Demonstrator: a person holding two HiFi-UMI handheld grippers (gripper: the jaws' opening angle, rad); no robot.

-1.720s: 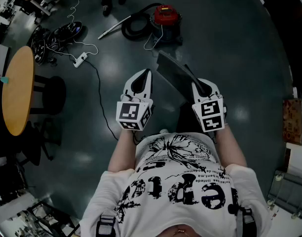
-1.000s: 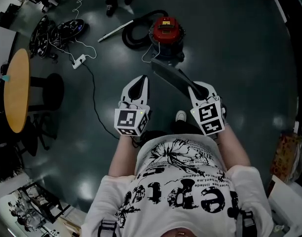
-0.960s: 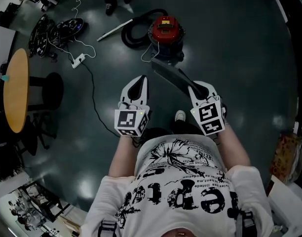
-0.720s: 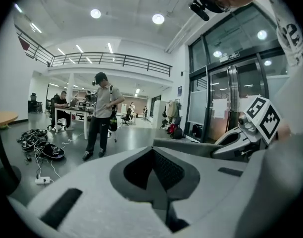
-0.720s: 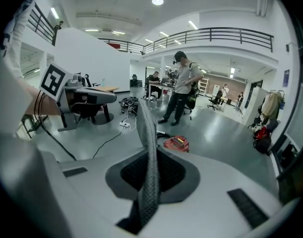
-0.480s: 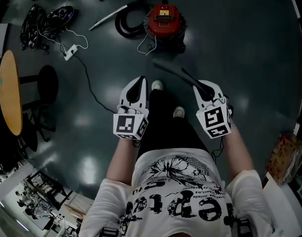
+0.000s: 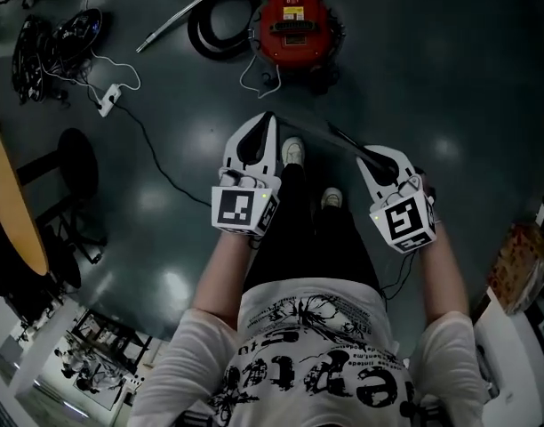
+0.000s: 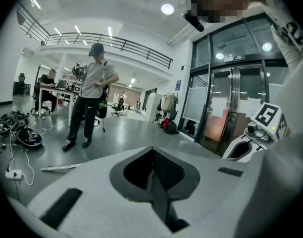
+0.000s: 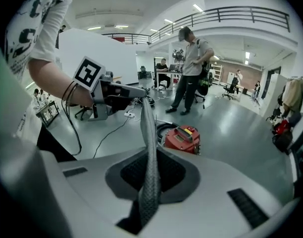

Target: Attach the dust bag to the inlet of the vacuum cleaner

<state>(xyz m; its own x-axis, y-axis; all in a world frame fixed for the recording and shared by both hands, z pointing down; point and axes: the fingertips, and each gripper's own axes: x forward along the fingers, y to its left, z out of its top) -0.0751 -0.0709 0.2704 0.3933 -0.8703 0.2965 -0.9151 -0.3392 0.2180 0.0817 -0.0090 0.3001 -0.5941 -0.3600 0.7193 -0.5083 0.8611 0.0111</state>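
The red canister vacuum cleaner stands on the dark floor ahead of me, and it also shows in the right gripper view. My right gripper is shut on the dust bag, a dark grey flat bag seen edge-on as a thin strip. In the right gripper view the dust bag rises as a narrow mesh band from between the jaws. My left gripper is shut and holds nothing, a little left of the bag's far end. The left gripper view shows its jaws together and bare.
A black hose and a metal wand lie left of the vacuum. A white power strip with cables lies at the left. A black stool and a round wooden table stand further left. Another person stands beyond.
I have walked toward the vacuum, which now lies closer ahead. Both grippers stayed shut, and the bag has turned from a broad sheet to an edge-on strip.
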